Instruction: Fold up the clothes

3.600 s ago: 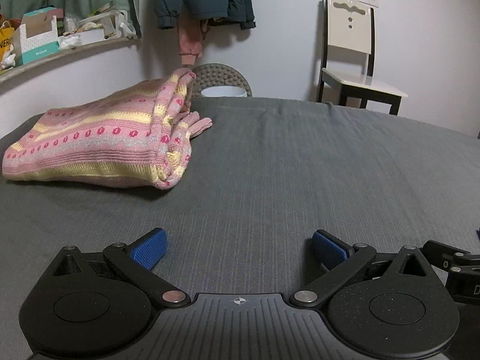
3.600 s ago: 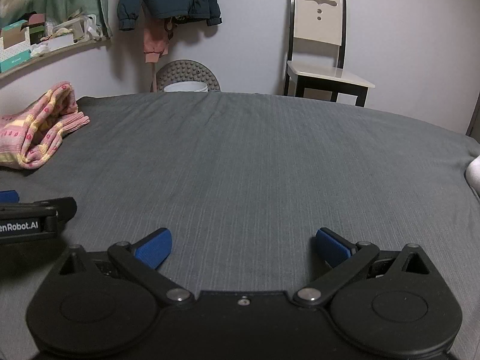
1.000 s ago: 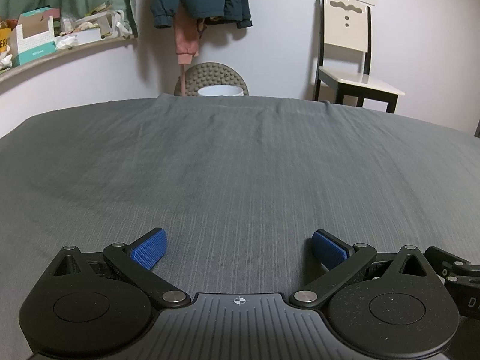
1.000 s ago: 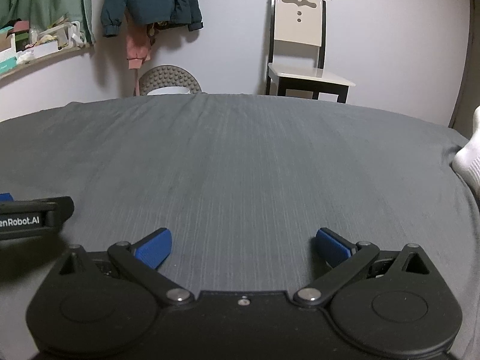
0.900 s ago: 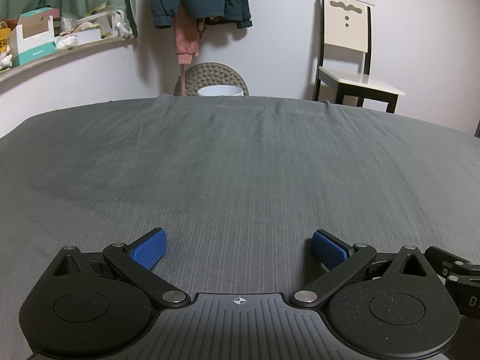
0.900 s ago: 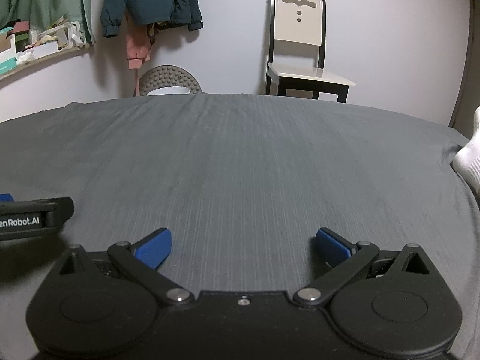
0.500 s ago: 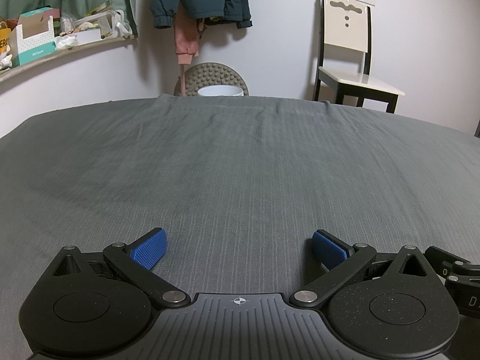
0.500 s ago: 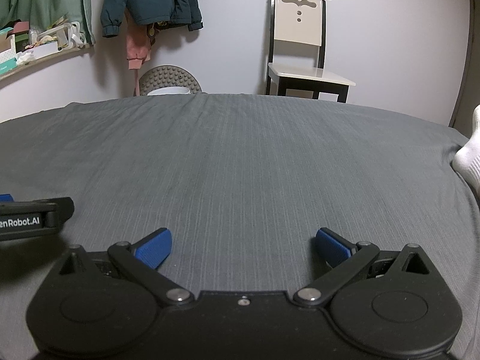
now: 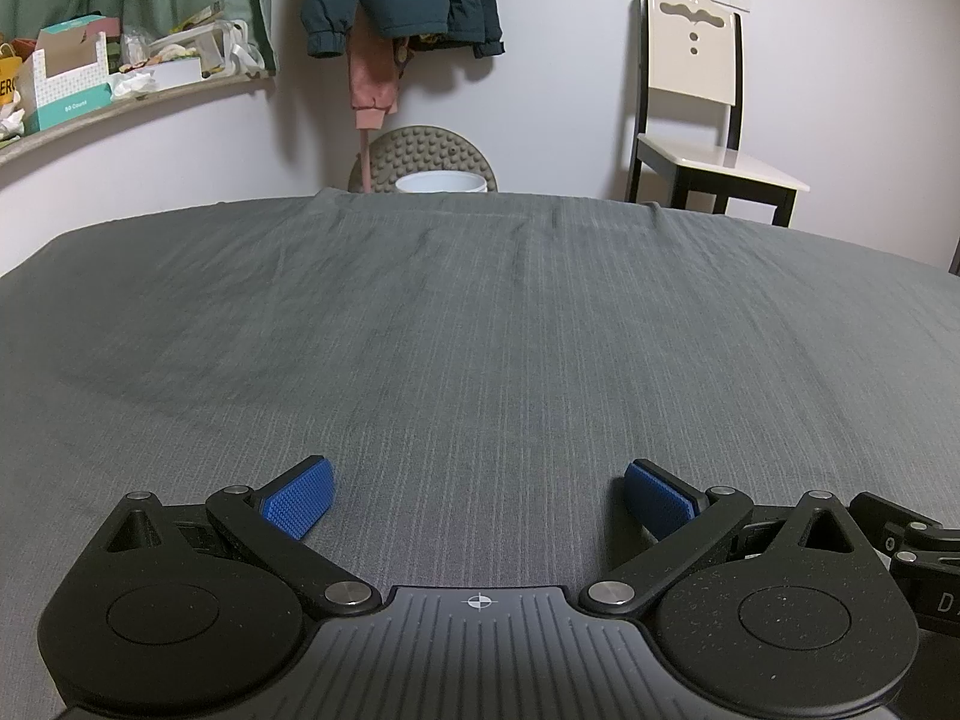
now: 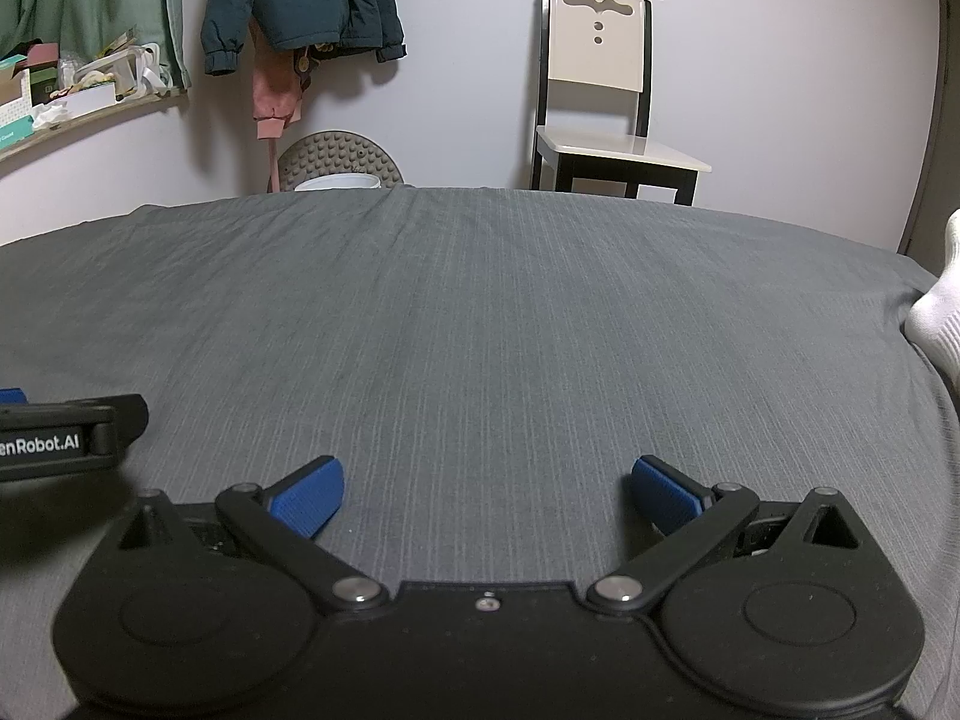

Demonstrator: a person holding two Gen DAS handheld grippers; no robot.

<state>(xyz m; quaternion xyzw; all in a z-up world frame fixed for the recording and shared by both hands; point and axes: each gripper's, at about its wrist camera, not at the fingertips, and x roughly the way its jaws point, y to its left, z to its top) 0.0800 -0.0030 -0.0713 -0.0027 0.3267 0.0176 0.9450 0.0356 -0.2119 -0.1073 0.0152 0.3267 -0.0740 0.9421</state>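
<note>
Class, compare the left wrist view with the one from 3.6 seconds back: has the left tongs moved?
Yes. The left tongs swung rightward: the chair sits slightly further left in view, and the striped sweater has left the frame.

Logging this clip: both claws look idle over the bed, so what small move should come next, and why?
Probably swing the right claw right toward the white fabric at the edge of the grey sheet. Both it and the left claw are open and empty, and no other garment lies on the sheet in view.
</note>
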